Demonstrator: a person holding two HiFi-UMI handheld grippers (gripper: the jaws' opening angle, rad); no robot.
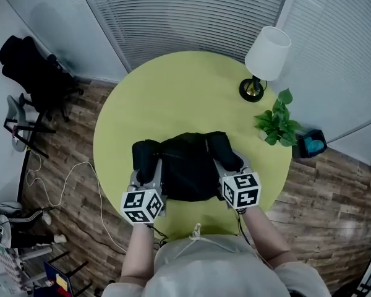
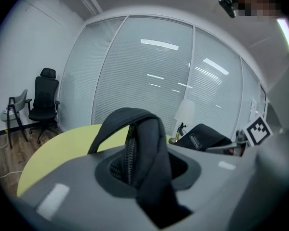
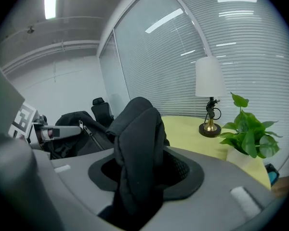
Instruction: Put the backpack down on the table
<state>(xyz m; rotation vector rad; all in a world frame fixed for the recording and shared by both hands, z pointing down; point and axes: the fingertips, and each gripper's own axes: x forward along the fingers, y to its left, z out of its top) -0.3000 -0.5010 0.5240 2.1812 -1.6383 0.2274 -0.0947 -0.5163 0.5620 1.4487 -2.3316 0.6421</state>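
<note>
A black backpack [image 1: 188, 166] lies on the round yellow-green table [image 1: 173, 85], near its front edge. My left gripper [image 1: 147, 169] is at the pack's left side and my right gripper [image 1: 227, 164] at its right side. In the left gripper view a black shoulder strap [image 2: 144, 143] with a zipper edge stands up between the jaws of the left gripper [image 2: 144, 174], with gaps on both sides. In the right gripper view a bunched black strap [image 3: 137, 143] rises between the jaws of the right gripper [image 3: 144, 174], also loose. The pack's body [image 2: 202, 136] shows beyond.
A white-shaded lamp [image 1: 263, 60] and a potted green plant [image 1: 278, 122] stand at the table's right edge. A black office chair [image 1: 37, 73] is on the wood floor at far left, a cable [image 1: 68, 178] runs near the table, and a blue object [image 1: 312, 144] lies right.
</note>
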